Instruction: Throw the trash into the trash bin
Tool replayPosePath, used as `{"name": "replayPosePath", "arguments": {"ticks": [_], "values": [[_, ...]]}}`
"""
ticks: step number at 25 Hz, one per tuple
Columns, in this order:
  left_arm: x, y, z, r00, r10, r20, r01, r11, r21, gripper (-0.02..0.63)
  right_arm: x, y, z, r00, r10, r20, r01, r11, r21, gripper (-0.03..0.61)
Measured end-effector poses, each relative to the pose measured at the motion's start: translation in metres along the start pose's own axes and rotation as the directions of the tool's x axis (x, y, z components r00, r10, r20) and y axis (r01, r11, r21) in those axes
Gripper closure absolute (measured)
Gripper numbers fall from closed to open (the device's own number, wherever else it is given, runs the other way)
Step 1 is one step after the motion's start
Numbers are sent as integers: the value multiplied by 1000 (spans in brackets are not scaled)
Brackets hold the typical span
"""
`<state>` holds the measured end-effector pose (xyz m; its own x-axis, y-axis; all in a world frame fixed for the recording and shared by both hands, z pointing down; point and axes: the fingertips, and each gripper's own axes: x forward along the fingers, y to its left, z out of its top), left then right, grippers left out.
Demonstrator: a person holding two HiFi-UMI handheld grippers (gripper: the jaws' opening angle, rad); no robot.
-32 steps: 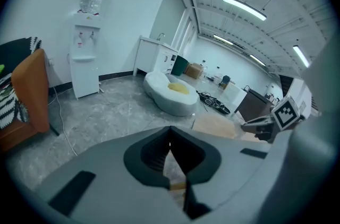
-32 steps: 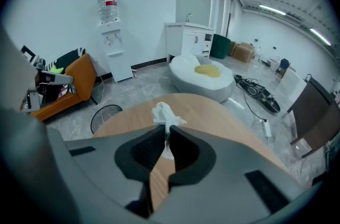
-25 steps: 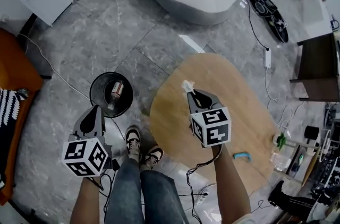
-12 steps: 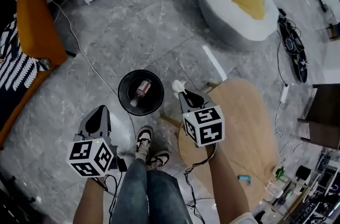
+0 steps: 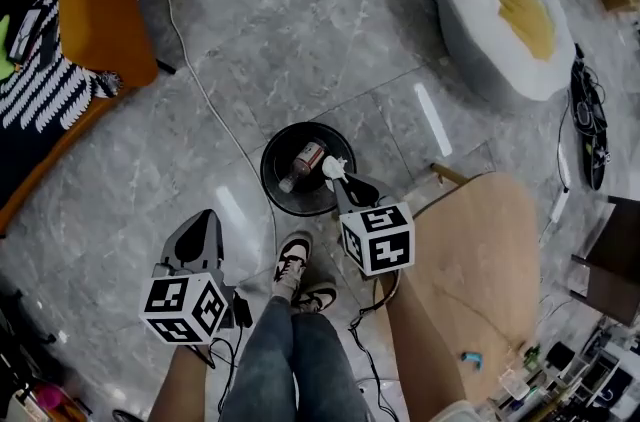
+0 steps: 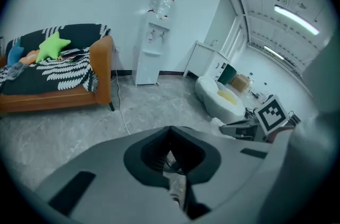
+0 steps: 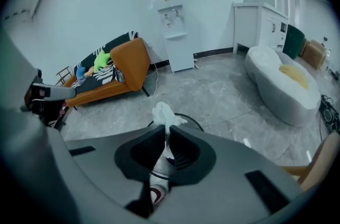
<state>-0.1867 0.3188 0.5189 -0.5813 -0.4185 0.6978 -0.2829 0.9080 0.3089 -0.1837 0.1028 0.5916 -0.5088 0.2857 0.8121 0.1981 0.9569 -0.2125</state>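
The trash is a crumpled white tissue (image 5: 335, 167), pinched at the tip of the right gripper (image 5: 345, 180), whose jaws are closed tight on it so that the wad sticks out beyond the tips. From overhead the tissue sits over the near right edge of the black round trash bin (image 5: 268, 172) standing on the grey stone floor, and the right gripper view shows the same: the tissue (image 7: 163, 113) bunched above the jaws of the right gripper (image 7: 164, 130), with the bin's dark rim (image 7: 194, 122) curving just behind it. A bottle (image 5: 303, 158) with a reddish label already lies inside the bin. The left gripper (image 5: 203, 222) hangs lower left of the bin, well apart from it, and its own view shows the left gripper (image 6: 170, 130) with the jaws brought together and nothing caught between them; a pale shape shows behind the tips, though I can't make out what it is. The person's sneakers (image 5: 292, 262) are planted just below the bin, between the two grippers. A light wooden table (image 5: 470, 270) stands to the right of the right gripper. Farther off are a white beanbag (image 5: 480, 0) with a yellow cushion on it, an orange sofa (image 5: 100, 10) with a black-and-white striped throw, a cable (image 5: 200, 90) trailing over the floor toward the bin, and a water dispenser (image 7: 172, 32) against the white wall.
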Motion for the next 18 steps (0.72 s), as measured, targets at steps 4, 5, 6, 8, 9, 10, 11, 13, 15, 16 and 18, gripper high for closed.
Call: {"name": "replayPosePath", "arguments": {"ticks": [4, 5, 6, 8, 9, 10, 11, 13, 15, 16, 18], "values": [[11, 26, -27, 999, 30, -44, -31, 999, -25, 623, 31, 6, -23, 999, 14, -45, -14, 1000, 10, 551], [13, 30, -33, 998, 33, -52, -34, 999, -27, 623, 37, 6, -27, 999, 15, -51, -14, 1000, 14, 552], [14, 34, -40, 998, 36, -60, -38, 999, -28, 623, 42, 6, -32, 998, 15, -58, -14, 1000, 16, 552], [14, 42, -51, 996, 46, -76, -48, 998, -30, 623, 51, 7, -42, 997, 14, -73, -13, 1000, 17, 551], [14, 46, -55, 995, 52, -83, -55, 998, -32, 623, 54, 7, -46, 997, 12, -80, -11, 1000, 18, 551], [14, 49, -58, 994, 58, -88, -62, 997, -36, 623, 57, 7, -49, 996, 8, -83, -6, 1000, 22, 551], [14, 52, -59, 994, 63, -91, -67, 997, -39, 623, 58, 7, -50, 996, 1, -85, 1, 1000, 26, 551], [15, 55, -58, 993, 67, -93, -71, 996, -47, 623, 61, 6, -52, 996, -9, -88, 12, 999, 31, 547], [16, 54, -55, 994, 63, -91, -69, 996, -56, 623, 63, 8, -52, 995, 5, -98, -2, 999, 38, 480], [17, 53, -54, 994, 61, -89, -66, 996, -58, 623, 64, 10, -53, 995, 16, -103, -11, 999, 44, 409], [19, 50, -51, 995, 55, -87, -60, 997, -57, 623, 64, 11, -54, 994, 20, -106, -15, 998, 53, 402]]}}
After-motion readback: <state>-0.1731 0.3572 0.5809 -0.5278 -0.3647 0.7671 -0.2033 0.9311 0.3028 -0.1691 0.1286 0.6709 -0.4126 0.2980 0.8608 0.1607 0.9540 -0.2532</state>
